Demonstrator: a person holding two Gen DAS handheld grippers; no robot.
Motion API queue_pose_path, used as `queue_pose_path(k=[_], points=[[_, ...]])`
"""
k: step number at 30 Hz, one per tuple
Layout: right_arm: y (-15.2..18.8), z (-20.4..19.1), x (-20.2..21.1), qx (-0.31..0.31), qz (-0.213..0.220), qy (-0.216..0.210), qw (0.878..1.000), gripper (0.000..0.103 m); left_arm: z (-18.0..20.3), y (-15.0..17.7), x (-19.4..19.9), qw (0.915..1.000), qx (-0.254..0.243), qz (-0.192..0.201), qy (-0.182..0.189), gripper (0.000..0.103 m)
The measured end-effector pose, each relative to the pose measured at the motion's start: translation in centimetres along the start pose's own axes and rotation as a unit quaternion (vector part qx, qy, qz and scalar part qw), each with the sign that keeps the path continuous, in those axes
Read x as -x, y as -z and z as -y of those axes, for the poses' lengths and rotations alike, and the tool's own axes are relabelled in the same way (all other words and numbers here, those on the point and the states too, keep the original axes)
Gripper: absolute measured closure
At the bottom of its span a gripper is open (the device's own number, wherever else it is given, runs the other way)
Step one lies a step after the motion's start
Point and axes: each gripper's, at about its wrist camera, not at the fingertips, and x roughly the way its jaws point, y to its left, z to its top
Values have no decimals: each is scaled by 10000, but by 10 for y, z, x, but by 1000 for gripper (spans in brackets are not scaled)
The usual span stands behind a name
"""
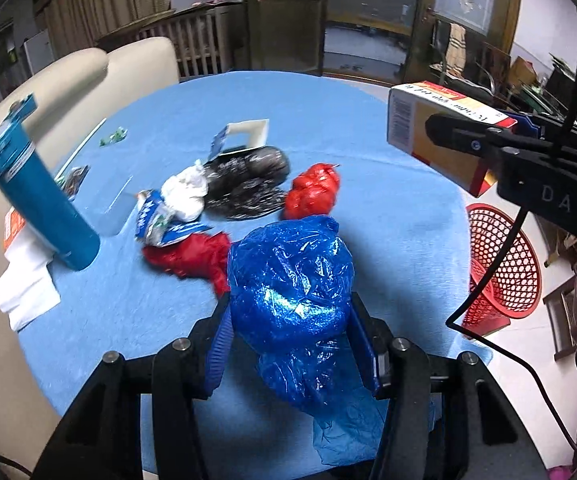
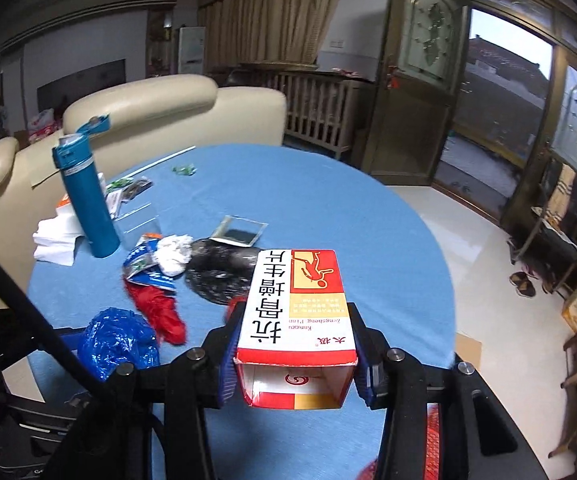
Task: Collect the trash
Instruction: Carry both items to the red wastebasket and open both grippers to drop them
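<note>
1. Here our left tool (image 1: 290,320) clamps a crumpled blue plastic bag (image 1: 288,276) above the blue-clothed round counter (image 1: 388,200).
2. Our right tool (image 2: 294,344) grips a red-and-white cardboard medicine box (image 2: 296,304), near a red mesh wastebasket (image 1: 502,268) beside the counter.

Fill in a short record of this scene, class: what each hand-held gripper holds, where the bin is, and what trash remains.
left hand-held gripper: shut on blue plastic bag
right hand-held gripper: shut on medicine box
bin: red mesh basket on the floor beside the table
trash remaining: red bag, black bag, white wad
</note>
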Motion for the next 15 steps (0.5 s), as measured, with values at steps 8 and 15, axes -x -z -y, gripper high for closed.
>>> queue_pose_path(k=[8,15], points=[[8,38,20,-228,83,273,9993,54,30,-18,1,9994,-338,63,17,47],[13,62,30,-409,136,411,9982,54,57,-31,2,9981,-609,92,78,47]])
